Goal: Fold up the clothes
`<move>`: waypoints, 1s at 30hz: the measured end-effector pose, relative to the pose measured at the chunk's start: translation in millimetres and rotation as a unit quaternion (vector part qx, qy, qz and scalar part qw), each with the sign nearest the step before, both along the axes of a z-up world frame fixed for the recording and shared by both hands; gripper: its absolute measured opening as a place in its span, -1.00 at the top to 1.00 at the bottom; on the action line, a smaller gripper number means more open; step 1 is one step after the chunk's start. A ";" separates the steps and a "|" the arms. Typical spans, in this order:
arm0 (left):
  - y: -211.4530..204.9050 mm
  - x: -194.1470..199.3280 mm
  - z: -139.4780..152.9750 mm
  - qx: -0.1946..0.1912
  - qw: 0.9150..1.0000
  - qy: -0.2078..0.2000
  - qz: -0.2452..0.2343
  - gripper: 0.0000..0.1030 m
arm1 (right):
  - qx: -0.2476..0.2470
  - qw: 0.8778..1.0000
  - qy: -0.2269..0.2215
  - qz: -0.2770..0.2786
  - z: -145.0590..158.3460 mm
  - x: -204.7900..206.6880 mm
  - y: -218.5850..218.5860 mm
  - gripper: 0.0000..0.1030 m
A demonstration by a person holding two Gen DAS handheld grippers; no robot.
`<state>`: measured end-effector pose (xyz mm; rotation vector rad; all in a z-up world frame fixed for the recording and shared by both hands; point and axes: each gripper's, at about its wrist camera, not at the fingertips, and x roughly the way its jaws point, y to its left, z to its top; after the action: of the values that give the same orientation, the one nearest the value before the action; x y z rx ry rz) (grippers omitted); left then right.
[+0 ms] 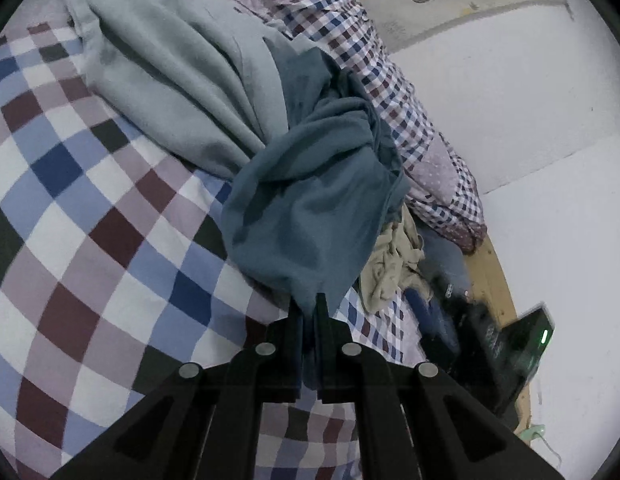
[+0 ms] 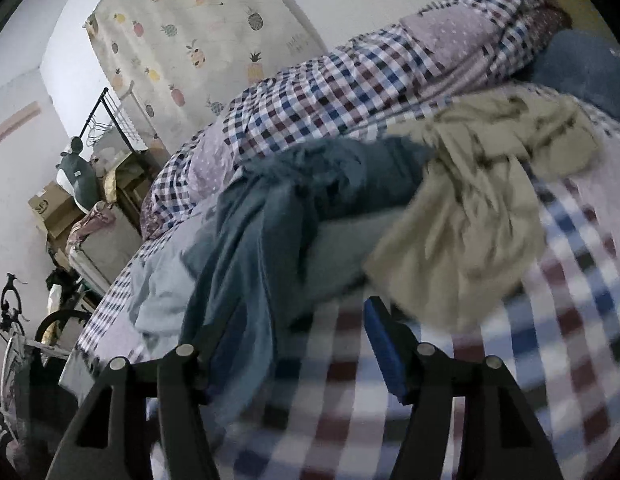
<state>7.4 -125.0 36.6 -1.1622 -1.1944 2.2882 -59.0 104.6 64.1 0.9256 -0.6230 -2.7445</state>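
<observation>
Left grip on the teal garment, right grip free.

My left gripper [image 1: 308,312] pinches the teal garment [image 1: 310,208] mid-frame over the checked bedsheet [image 1: 90,220]; my right gripper [image 2: 286,328] spreads wide, empty, beige garment [image 2: 469,216] upper right.

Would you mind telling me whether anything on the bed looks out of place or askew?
Yes: the teal garment is bunched and twisted where the left claw pinches it, and the beige garment lies crumpled beside it on the checked bedsheet. Nothing looks damaged.
</observation>
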 end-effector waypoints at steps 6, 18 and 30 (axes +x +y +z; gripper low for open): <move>-7.7 -0.6 7.6 0.006 1.000 0.013 0.002 0.94 | 0.029 0.999 -0.016 0.006 18.3 -58.4 -11.5 -0.31; -45.3 -15.0 19.1 0.016 0.999 0.029 0.008 0.96 | -0.001 0.998 -0.057 0.025 4.5 -97.7 -5.6 0.92; -82.2 33.3 90.7 0.052 0.974 0.222 -0.008 0.97 | -0.077 0.995 0.007 0.070 17.5 96.7 4.2 0.93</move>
<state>40.7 -207.2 127.3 -0.5737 -1.1037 2.2753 37.7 108.7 81.7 0.8801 -0.7266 -2.5378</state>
